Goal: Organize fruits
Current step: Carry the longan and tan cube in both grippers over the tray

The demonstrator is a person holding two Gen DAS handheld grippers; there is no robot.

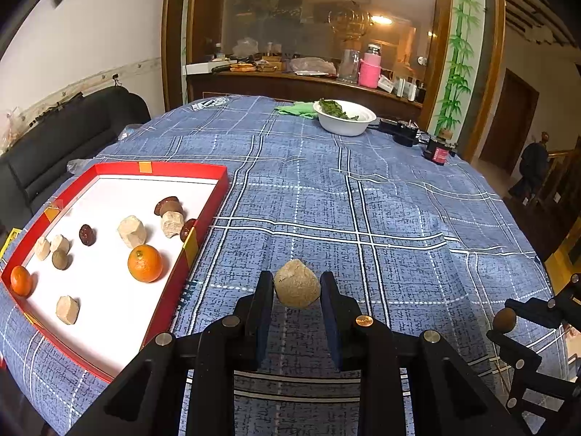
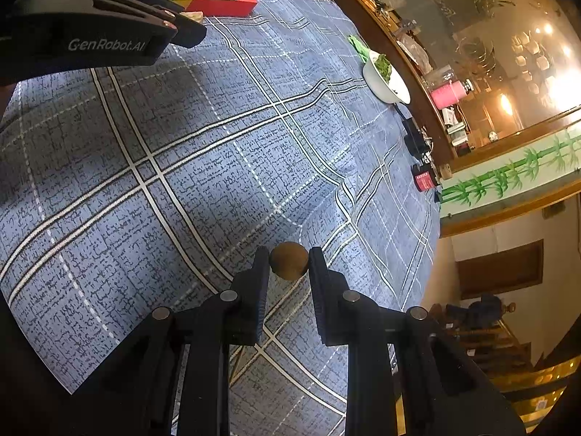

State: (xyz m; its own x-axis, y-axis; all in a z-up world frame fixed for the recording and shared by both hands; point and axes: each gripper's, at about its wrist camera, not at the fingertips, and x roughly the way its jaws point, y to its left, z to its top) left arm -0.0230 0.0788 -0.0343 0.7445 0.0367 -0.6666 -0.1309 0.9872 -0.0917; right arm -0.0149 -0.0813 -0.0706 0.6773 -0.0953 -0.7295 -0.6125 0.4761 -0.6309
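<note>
Left gripper (image 1: 297, 287) clamped a beige lump (image 1: 297, 288); right gripper (image 2: 288, 262) clamped a brown nut (image 2: 288, 261). Judged mid-transfer; next, placement into the red tray (image 1: 203, 218).

A woven cloth (image 1: 363, 200) with a rough, matt blue plaid weave covers the table, while the red tray (image 1: 203, 225) shows a smooth white paper-like floor and card-like walls. The left gripper (image 1: 297, 289) and right gripper (image 2: 289, 261) are matt black plastic with shiny metal pins, one clamping a rough, grainy tan lump (image 1: 297, 288), the other a smooth brown nut (image 2: 288, 260). The orange (image 1: 145, 263) has glossy, dimpled skin; the white bowl (image 1: 345, 125) looks smooth and glazed.
</note>
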